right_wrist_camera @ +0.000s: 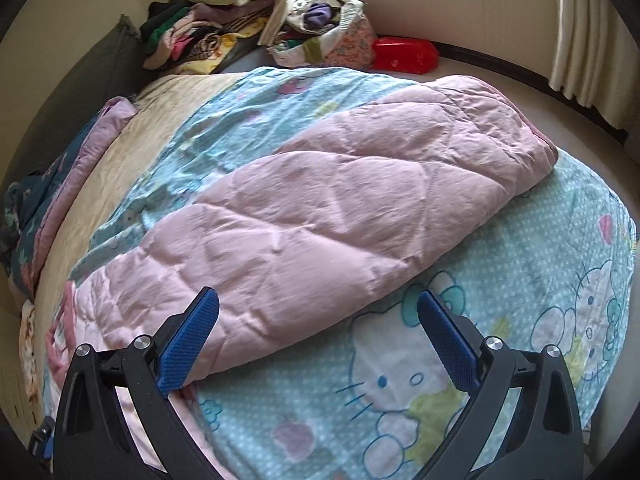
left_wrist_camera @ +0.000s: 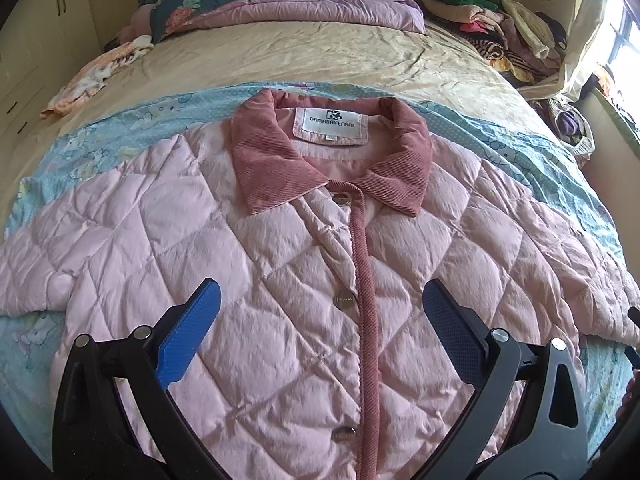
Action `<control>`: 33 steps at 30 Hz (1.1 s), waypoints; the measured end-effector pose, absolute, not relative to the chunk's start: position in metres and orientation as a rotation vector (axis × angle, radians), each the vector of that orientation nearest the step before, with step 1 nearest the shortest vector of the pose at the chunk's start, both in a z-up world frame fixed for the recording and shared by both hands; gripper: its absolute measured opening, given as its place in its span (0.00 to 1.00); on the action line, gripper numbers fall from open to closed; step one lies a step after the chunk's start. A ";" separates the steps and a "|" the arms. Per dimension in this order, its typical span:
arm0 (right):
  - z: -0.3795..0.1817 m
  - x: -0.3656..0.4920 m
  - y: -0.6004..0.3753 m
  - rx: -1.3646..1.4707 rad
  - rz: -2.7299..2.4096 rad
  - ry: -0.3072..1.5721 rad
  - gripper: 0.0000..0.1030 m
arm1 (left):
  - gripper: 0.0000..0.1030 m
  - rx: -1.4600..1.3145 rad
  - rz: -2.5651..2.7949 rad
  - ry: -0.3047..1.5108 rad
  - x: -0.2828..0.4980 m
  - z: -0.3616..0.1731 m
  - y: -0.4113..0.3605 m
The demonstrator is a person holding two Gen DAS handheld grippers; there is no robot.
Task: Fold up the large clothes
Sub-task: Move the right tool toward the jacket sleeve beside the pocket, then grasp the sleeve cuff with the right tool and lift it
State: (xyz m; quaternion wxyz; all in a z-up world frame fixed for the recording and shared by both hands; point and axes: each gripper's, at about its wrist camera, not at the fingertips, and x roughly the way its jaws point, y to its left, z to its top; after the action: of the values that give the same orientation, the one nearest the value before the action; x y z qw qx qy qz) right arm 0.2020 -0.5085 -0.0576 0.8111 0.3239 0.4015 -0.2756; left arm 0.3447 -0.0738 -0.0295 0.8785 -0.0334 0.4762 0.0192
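Observation:
A pink quilted jacket (left_wrist_camera: 280,248) with a darker corduroy collar (left_wrist_camera: 264,160) lies buttoned, front up, spread flat on a light blue cartoon-print sheet (left_wrist_camera: 120,128). My left gripper (left_wrist_camera: 320,300) is open and empty, hovering over the jacket's chest, its blue pads either side of the button placket. In the right wrist view one jacket sleeve (right_wrist_camera: 340,200) stretches out across the sheet (right_wrist_camera: 520,260). My right gripper (right_wrist_camera: 318,308) is open and empty just above the sleeve's lower edge near the body.
The bed holds a beige cover (left_wrist_camera: 300,56), folded quilts (left_wrist_camera: 280,4) at the head and a heap of clothes (left_wrist_camera: 500,28) at the far right. A red bag (right_wrist_camera: 404,54) and a cloth bundle (right_wrist_camera: 332,28) lie beyond the sleeve. A window (left_wrist_camera: 624,44) is on the right.

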 end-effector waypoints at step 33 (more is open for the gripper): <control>0.071 0.202 -0.524 0.648 -0.365 0.493 0.16 | 0.92 0.026 0.003 0.884 0.363 0.008 -0.095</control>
State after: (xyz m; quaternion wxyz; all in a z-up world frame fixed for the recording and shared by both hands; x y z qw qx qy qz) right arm 0.2023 -0.5239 0.0714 0.9022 0.3134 0.2382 -0.1764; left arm 0.3628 -0.0955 0.0080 0.9037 0.0125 0.4279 0.0014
